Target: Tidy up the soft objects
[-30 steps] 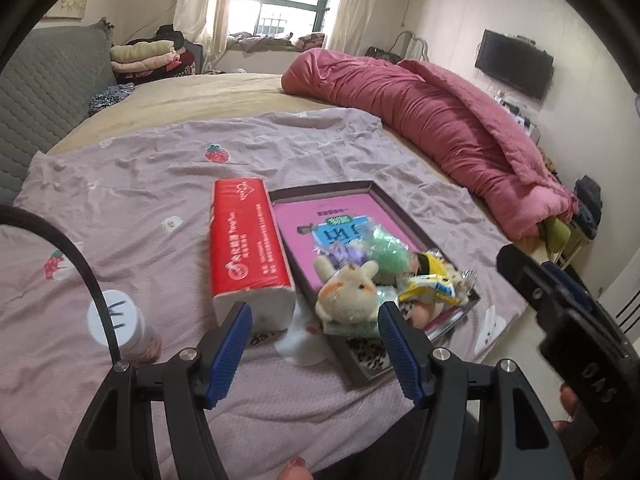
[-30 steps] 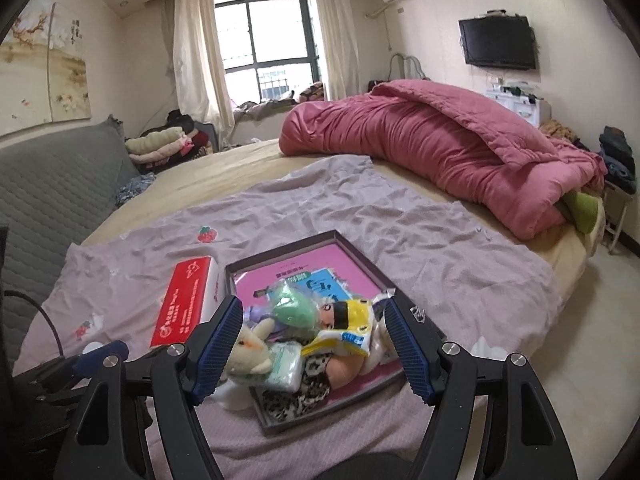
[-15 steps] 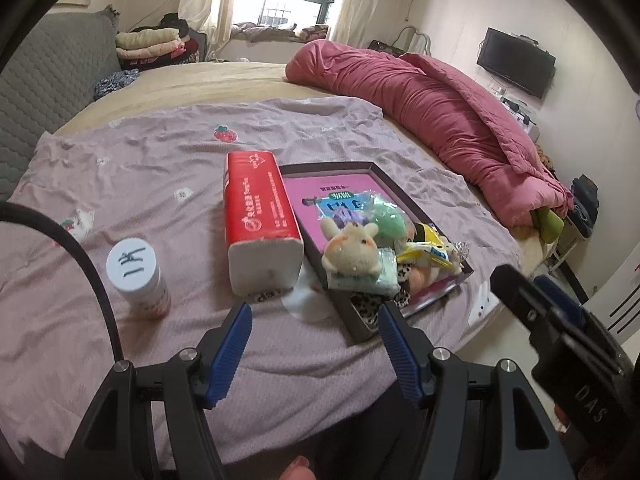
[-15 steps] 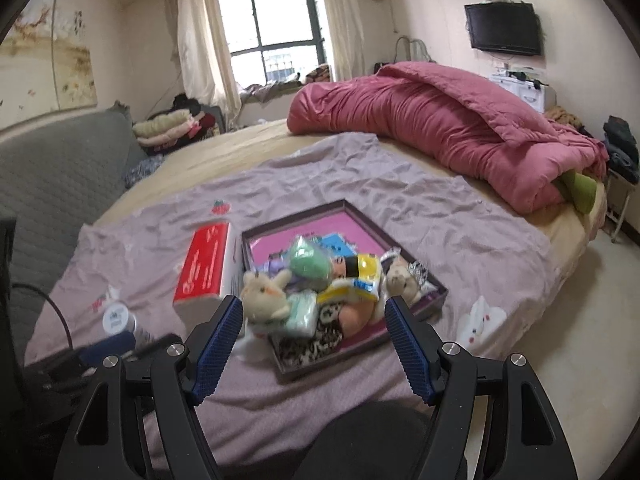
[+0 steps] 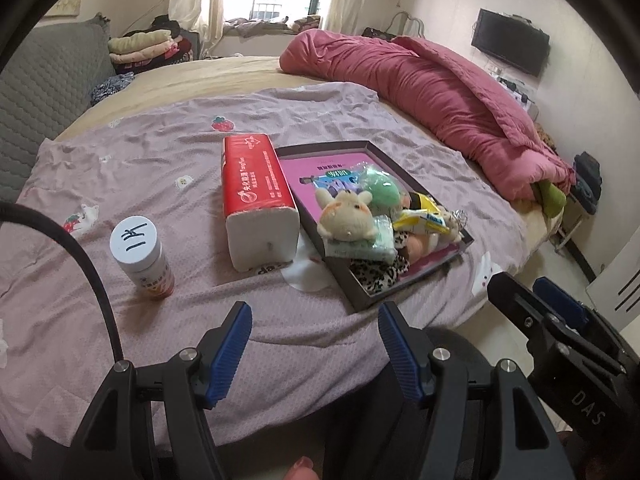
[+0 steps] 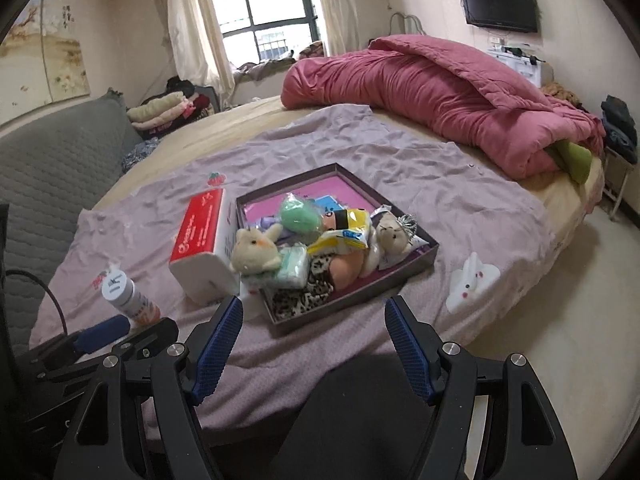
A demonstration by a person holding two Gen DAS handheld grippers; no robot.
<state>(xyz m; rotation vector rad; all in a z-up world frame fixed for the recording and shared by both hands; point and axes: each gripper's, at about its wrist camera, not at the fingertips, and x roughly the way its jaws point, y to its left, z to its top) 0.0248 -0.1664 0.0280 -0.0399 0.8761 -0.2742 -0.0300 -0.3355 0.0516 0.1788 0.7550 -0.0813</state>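
Blue-padded left gripper [image 5: 314, 336] and right gripper [image 6: 314, 330] both hung wide apart, empty, short of the dark shallow cardboard tray [image 6: 427, 258]. Cream plush bunny [image 6: 254, 254] sat piled loosely there with other soft toys; grabbing it carelessly could've spilled neighbours.

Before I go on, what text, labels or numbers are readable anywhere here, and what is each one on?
"DAS": on the black body of the right gripper, seen from the left wrist view.
Handwritten mark, roughly "1片": on the white cap of the small orange-labelled bottle.
Red-wrapped tissue pack: white print, too blurred to read.
Pink sheet in the dark shallow box: print too small to read.
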